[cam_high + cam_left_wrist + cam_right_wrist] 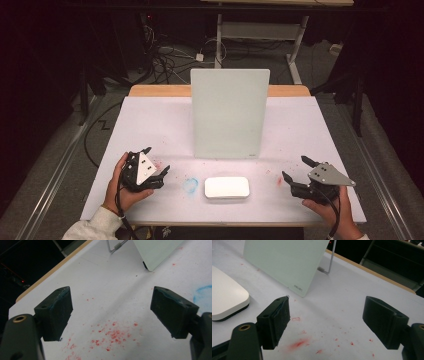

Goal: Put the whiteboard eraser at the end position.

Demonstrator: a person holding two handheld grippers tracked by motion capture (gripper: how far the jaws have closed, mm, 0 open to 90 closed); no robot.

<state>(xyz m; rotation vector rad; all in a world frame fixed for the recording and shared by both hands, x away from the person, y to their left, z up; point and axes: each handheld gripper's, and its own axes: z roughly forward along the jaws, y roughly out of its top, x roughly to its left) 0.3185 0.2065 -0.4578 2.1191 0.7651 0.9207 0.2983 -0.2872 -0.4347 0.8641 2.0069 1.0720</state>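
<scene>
Left claw [152, 167] rests wide and empty on the bench [150, 120], the white eraser [226, 187] lies between both before the upright board [229, 114], and right claw [297, 170] waits wide; probably start: reach for the eraser.

On the bench [150, 120]: upright board [229, 114] at centre, propped on a wire stand [331, 261] behind; flat eraser block [226, 187] just before it (near edge). Left tongs [152, 165] left of block, right tongs [296, 169] right.
</scene>
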